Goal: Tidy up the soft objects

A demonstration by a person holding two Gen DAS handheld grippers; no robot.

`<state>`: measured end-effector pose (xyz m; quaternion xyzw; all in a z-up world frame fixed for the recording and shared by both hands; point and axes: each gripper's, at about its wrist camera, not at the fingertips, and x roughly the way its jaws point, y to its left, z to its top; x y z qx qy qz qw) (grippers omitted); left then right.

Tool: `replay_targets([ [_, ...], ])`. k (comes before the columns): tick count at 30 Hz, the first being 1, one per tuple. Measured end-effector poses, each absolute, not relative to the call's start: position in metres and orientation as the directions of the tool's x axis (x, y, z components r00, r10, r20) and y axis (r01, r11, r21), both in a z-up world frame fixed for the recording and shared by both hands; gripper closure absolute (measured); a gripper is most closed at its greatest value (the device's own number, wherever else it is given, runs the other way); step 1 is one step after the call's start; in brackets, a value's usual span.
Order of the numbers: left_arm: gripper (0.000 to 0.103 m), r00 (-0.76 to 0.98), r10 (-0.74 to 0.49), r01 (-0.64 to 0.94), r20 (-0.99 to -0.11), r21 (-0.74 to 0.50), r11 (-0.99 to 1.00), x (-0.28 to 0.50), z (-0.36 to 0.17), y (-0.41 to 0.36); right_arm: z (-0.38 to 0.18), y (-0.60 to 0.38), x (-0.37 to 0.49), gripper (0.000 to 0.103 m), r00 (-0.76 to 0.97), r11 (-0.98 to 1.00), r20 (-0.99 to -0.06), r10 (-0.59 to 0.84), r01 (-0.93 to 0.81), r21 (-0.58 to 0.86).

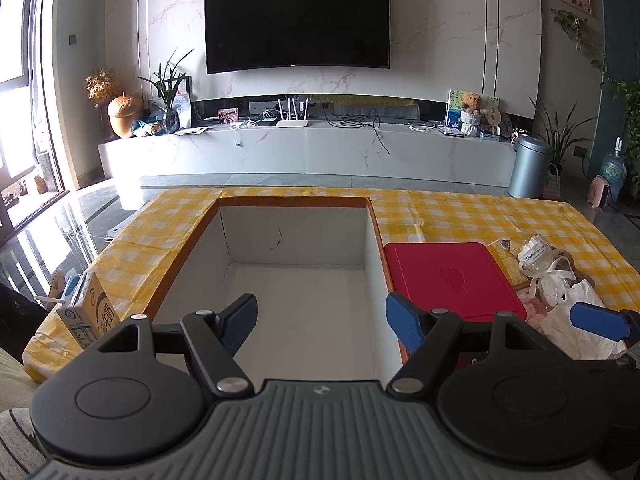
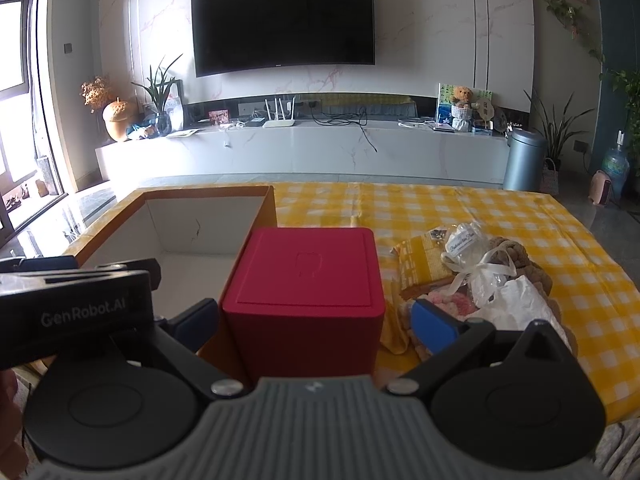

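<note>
A home living room: beyond the jaws a wall-mounted television hangs over a marble media console, with houseplants and a teddy bear.

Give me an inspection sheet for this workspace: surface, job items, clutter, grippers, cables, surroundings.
Surface: table under a yellow-and-white checked cloth, creased.
Job's things: open orange cardboard box with white interior, nothing seen inside; red lidded square box beside it on the right; heap of soft items further right: crinkled white bags, pink and brown knitted pieces, yellow patterned cloth.
Clutter: milk carton left of the orange box.
Grippers: left gripper jaws open over the orange box; right gripper jaws open either side of the red box, contact unclear.
Cables: none on table; black cables on the TV console.
Surroundings: wall-mounted black TV, grey bin, houseplants.
</note>
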<state>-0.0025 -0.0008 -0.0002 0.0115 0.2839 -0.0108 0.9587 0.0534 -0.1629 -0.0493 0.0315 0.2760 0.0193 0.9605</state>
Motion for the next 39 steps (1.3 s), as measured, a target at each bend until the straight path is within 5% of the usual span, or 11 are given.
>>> replay_targets([
  [39, 0.016, 0.823, -0.022, 0.04, -0.567, 0.018, 0.999, -0.0019, -0.0039, -0.0023, -0.0555, -0.1592, 0.0553, 0.003, 0.834, 0.998, -0.55, 0.041, -0.011, 0.057],
])
